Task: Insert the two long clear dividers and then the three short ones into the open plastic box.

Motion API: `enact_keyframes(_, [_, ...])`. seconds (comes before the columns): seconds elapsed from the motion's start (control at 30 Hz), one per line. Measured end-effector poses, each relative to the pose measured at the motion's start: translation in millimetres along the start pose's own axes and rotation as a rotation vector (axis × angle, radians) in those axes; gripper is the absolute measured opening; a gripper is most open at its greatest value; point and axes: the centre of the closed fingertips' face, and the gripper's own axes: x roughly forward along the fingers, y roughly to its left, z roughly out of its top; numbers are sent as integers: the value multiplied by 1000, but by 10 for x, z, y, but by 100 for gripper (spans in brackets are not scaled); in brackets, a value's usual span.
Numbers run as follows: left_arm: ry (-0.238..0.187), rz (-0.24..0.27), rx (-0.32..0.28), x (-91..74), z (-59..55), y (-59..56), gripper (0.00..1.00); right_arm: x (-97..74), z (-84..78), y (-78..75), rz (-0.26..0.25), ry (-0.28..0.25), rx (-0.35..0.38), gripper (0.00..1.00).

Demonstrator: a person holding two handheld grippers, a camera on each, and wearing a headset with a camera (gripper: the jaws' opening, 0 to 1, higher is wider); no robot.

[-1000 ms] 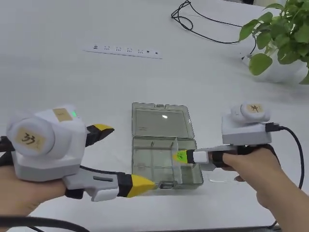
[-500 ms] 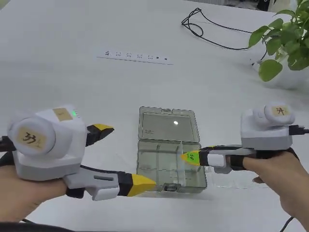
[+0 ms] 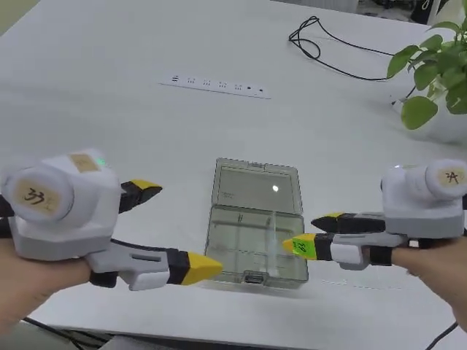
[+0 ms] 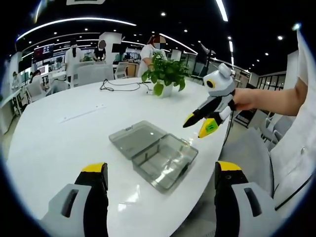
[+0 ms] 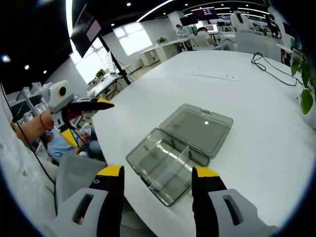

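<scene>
Box at near edge of table, lid open on far side, one divider apparently seated. Left gripper and right gripper both gape wide, empty. Dividers likely light, slick, bendy: pinch the top edge mid-length.

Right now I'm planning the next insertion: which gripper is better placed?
Right, probably. The right gripper hangs open at the box's right edge, near what look like faint clear strips; the left gripper is open on the far side.

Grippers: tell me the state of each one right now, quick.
Left gripper: open, holding nothing.
Right gripper: open, holding nothing.
</scene>
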Motion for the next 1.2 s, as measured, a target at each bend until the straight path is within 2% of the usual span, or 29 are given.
enact_keyframes(0.27, [6,35,-9,-11,-36,42,91,-133,-26,25,24,-28,-101,65])
enact_keyframes(0.47, [22,54,-17,5,-104,89,90,-225,-97,7,39,-60,-164,73])
enact_keyframes(0.7, [60,77,-26,11,-228,164,88,-275,-192,24,66,-93,-240,82])
enact_keyframes(0.87, [121,107,-22,-7,-388,259,85,-294,-272,20,81,-107,-278,87])
enact_keyframes(0.97, [188,130,-40,-26,-554,328,82,-324,-308,10,83,-119,-298,89])
enact_keyframes(1.0, [179,129,-31,-8,-553,348,81,-332,-310,9,84,-125,-299,90])
enact_keyframes(1.1, [250,147,-51,-9,-710,427,77,-353,-333,-6,85,-137,-307,91])
enact_keyframes(1.17, [263,149,-47,24,-745,450,73,-360,-343,-8,82,-138,-311,91])
enact_keyframes(1.2, [294,156,-45,30,-802,474,72,-367,-347,-16,79,-139,-310,91])
